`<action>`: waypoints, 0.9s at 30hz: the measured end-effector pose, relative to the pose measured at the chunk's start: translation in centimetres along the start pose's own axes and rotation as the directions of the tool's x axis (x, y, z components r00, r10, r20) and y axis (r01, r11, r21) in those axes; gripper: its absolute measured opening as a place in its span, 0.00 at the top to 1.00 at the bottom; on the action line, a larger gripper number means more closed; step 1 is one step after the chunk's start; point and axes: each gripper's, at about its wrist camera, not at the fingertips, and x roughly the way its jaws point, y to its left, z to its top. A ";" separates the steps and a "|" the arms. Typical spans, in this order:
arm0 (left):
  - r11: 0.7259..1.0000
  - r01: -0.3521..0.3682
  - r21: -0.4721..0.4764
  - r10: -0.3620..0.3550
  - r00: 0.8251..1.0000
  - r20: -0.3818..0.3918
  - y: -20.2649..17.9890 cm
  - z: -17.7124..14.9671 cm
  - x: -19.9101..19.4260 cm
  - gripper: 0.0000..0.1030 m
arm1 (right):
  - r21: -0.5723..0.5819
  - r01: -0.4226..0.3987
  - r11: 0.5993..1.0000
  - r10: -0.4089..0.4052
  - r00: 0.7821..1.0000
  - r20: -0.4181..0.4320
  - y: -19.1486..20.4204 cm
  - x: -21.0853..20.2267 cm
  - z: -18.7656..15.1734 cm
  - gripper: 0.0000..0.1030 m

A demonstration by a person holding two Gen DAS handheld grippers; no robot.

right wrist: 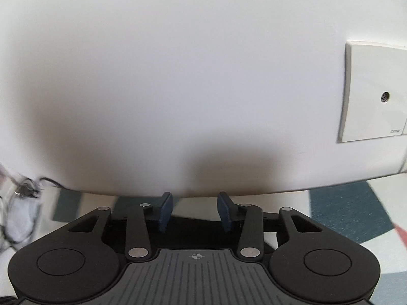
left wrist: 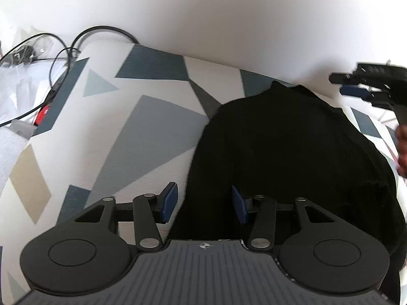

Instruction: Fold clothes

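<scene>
Garment (left wrist: 292,157) (black) lies by worktop's (left wrist: 142,127) far edge, just under left gripper (left wrist: 204,204), jaws half-open, empty; right gripper (right wrist: 194,211) likewise, aimed past it.

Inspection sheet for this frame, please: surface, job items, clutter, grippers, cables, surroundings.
Surface: geometric-patterned cloth in grey, blue and beige.
Job's things: black garment lying in a compact heap on the cloth.
Clutter: clear plastic bags at the far left edge; red item beside them.
Grippers: left gripper open at the garment's edge; right gripper open, empty, facing the wall.
Cables: black cables looped at the far left.
Surroundings: white wall, wall plate.
</scene>
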 end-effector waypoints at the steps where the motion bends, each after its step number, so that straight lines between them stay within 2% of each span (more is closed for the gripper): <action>1: 1.000 -0.004 0.000 0.004 1.000 0.002 0.1 0.0 -0.1 0.53 | -0.038 -0.019 0.999 0.018 1.000 -0.025 0.4 -0.1 -0.4 0.58; 2: 1.000 -0.007 0.001 0.007 1.000 0.004 0.3 -0.1 -0.1 0.53 | -0.083 -0.037 0.996 0.033 0.998 -0.054 0.9 -0.2 -0.9 0.55; 5: 1.000 -0.007 0.005 0.007 1.000 0.005 0.4 -0.2 -0.3 0.53 | -0.172 -0.074 0.982 0.048 0.988 -0.150 1.7 0.2 -2.6 0.54; 7: 1.000 -0.010 0.013 0.010 1.000 0.002 0.2 -0.3 -0.4 0.53 | -0.146 -0.072 0.987 0.047 0.984 -0.169 1.5 0.3 -3.4 0.54; 8: 1.000 -0.010 0.022 0.010 1.000 0.000 0.2 -0.4 -0.5 0.54 | -0.106 -0.055 0.993 0.039 0.987 -0.154 0.8 -0.2 -3.6 0.54; 11: 0.999 -0.015 0.049 0.015 1.000 0.006 0.0 -0.6 -0.6 0.71 | 0.069 -0.011 0.998 0.015 0.999 -0.046 -2.4 -3.1 -4.2 0.53; 14: 1.000 -0.008 0.026 0.007 1.000 0.016 0.3 -0.6 -0.9 0.71 | 0.219 -0.006 0.976 -0.004 0.999 0.045 -5.7 -7.7 -6.0 0.50; 16: 0.997 0.012 0.073 -0.016 0.999 0.047 -0.6 -0.8 -2.3 0.63 | 0.250 -0.019 0.968 0.005 0.998 0.060 -6.8 -10.8 -7.7 0.47; 18: 0.982 0.058 0.177 -0.073 0.994 0.078 -2.2 -1.6 -4.1 0.35 | 0.256 -0.030 0.966 0.017 0.998 0.055 -7.5 -13.8 -9.6 0.46; 19: 0.970 0.079 0.229 -0.102 0.991 0.092 -2.9 -1.9 -5.0 0.30 | 0.251 -0.028 0.968 0.018 0.999 0.040 -7.7 -15.0 -10.5 0.45; 21: 0.944 0.107 0.313 -0.139 0.987 0.081 -4.4 -3.0 -5.9 0.29 | 0.238 -0.018 0.971 0.016 1.000 0.009 -7.7 -17.0 -12.3 0.45; 25: 0.883 0.157 0.443 -0.184 0.983 0.019 -6.9 -5.5 -6.5 0.29 | 0.195 0.037 0.980 -0.030 0.999 -0.040 -6.2 -17.3 -16.2 0.43; 27: 0.862 0.190 0.471 -0.202 0.979 -0.025 -7.8 -6.8 -6.6 0.29 | 0.147 0.052 0.988 -0.044 0.998 -0.055 -5.0 -17.8 -17.8 0.43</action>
